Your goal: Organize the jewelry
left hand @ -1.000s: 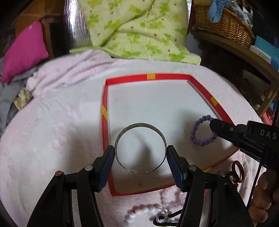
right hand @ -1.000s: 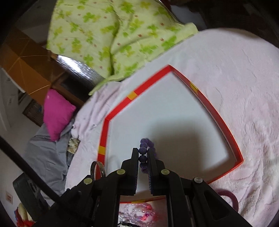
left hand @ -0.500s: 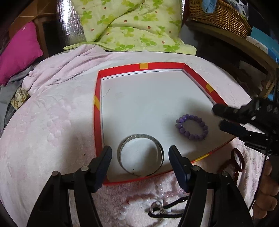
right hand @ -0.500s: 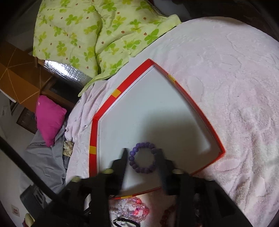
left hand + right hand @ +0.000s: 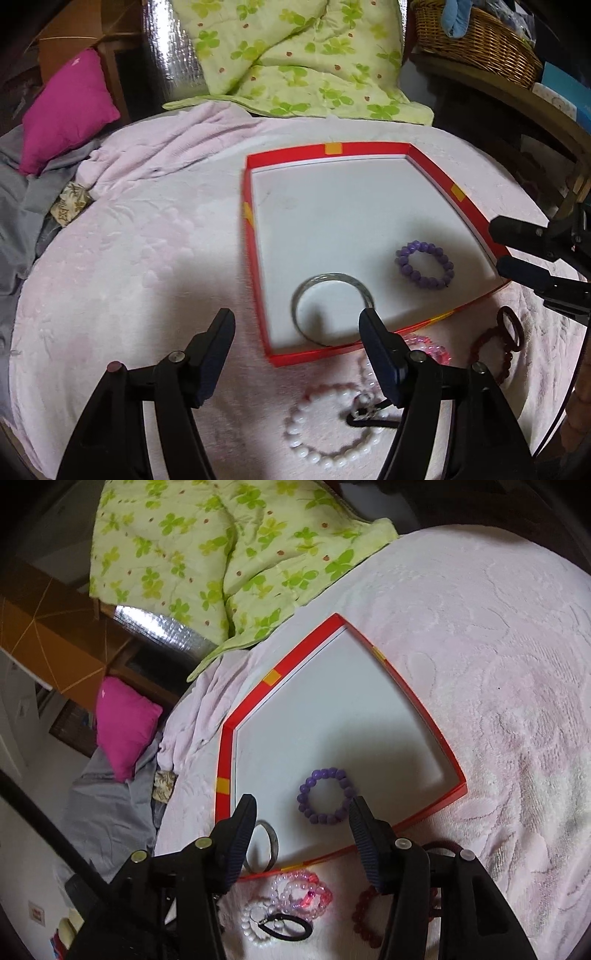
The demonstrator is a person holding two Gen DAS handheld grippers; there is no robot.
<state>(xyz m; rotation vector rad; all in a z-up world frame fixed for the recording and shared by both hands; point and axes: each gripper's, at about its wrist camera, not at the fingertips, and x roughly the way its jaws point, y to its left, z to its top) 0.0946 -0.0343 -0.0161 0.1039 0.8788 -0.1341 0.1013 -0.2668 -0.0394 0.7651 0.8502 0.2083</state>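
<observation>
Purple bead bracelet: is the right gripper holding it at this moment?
No. The purple bead bracelet lies flat on the white floor of the red tray, and the right gripper is open, its fingers apart from the beads.

Both look down; share tray [image 5: 255, 236].

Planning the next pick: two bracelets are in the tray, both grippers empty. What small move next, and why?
Probably lower the open left gripper toward the white bead bracelet just below it; it lies outside the red tray, unlike the purple bracelet and silver bangle.
</observation>
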